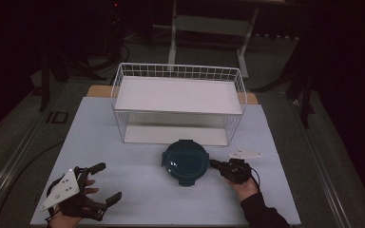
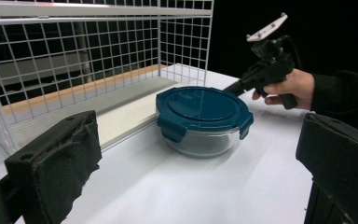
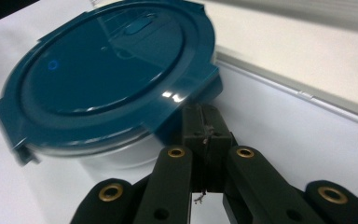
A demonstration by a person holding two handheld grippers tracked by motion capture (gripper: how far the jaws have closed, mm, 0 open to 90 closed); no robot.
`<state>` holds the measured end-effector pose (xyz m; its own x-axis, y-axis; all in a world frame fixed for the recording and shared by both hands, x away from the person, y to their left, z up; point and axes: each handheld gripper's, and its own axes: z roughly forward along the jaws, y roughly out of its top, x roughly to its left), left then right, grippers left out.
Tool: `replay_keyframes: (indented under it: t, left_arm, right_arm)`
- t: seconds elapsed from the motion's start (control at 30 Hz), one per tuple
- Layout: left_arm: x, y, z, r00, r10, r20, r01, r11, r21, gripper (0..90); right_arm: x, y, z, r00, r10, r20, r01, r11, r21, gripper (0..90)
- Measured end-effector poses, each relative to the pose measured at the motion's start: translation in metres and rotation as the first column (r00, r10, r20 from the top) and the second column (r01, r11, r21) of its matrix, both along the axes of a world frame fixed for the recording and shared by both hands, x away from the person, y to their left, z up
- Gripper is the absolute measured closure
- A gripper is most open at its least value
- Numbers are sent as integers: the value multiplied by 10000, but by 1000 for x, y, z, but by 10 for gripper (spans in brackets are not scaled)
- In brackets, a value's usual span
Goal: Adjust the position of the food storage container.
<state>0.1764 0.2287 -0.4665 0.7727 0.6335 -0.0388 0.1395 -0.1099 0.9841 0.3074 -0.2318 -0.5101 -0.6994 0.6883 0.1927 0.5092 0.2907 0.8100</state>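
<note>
Right gripper [image 1: 215, 164] has its black jaws pressed together with nothing between them, tips nudged against the side of the round glass container with the dark teal snap-on plastic lid [image 1: 186, 161]. That container sits on the pale tabletop [image 1: 138, 199] just in front of the white wire basket shelf [image 1: 178, 102]. Left gripper [image 1: 105, 181], well off to the container's left, hangs wide open and empty. My read: heavy, rigid, breakable glass, slick walls; better to catch a lid latch tab or pinch the rim.
</note>
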Motion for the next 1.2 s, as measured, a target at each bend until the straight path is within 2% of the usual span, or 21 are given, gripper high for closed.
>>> replay_keyframes:
  t: [0.3, 0.87, 1.1, 1.13, 1.2]
  left_arm:
    - [1, -1, 0, 10000, -33, -57, 33, 10000, -14, 2]
    - [1, -1, -2, 9999, -76, -106, 76, 10000, 5, 2]
    - [1, -1, -2, 9999, -67, -99, 67, 10000, 1, 2]
    - [1, 0, -1, 9999, -71, -94, 71, 10000, -2, 2]
    - [1, 0, -1, 9999, -73, -112, 73, 10000, -10, 2]
  right_arm:
    - [1, 3, 0, 10000, 42, 28, -42, 10000, 56, 900]
    - [6, 30, 0, 9988, 487, -105, -483, 9983, 322, 900]
    - [9, 36, 0, 9987, 506, -56, -503, 9979, 411, 900]
    - [8, 35, 1, 9991, 395, 150, -399, 9988, 267, 900]
    - [6, 34, 3, 9991, 352, 247, -358, 9991, 240, 900]
